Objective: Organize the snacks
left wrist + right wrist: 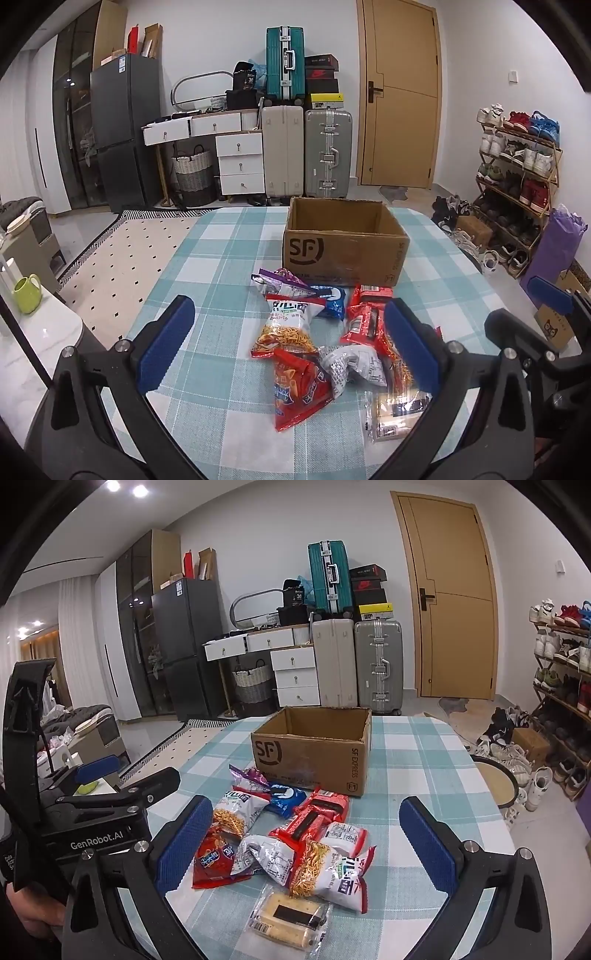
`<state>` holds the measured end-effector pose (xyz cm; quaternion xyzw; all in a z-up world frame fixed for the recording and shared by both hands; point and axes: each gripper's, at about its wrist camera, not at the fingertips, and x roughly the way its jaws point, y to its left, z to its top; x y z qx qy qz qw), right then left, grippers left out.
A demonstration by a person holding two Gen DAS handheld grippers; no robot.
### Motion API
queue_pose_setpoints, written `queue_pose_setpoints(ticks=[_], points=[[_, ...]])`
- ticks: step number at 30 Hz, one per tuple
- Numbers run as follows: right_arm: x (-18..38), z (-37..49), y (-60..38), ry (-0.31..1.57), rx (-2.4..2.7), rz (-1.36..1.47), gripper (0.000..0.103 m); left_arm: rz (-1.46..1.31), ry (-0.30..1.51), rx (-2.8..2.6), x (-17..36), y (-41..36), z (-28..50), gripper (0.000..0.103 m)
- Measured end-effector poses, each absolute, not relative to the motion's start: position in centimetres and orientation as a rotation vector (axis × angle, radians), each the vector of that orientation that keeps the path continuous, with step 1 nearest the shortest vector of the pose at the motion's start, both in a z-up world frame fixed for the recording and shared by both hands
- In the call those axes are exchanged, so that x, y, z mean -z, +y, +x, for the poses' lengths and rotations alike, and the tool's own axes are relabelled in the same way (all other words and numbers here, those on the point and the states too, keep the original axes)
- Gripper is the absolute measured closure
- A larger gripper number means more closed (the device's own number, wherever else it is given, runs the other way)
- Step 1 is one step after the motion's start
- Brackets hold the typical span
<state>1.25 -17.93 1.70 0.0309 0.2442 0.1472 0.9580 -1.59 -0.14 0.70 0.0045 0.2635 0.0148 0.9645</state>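
left gripper (290,341): jaws wide open, empty, above the near part of the table (221,258)
right gripper (310,843): jaws wide open, empty, just beside the left one
cracker pack (290,919): nearest the near edge, flat
snack bags (280,834): loose pile mid-table, touching and overlapping
cardboard box (314,760): just behind the pile, top open, toward the far edge
beyond the table: suitcases (306,155), drawers (236,162), shoe rack (517,166)

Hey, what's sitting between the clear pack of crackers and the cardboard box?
The rest of the snack pile: between the cracker pack and the cardboard box lie noodle-snack bags, red packets and a blue cookie pack, clearest in the right wrist view.
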Motion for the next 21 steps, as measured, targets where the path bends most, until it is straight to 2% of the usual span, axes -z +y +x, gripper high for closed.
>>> queue_pose_setpoints(ticks=[21], points=[[-1.43,0.99,-18.47,0.494,-0.3,0.1,0.0,0.012,0.521,-0.037,-0.59,-0.28,-2.01,0.001]])
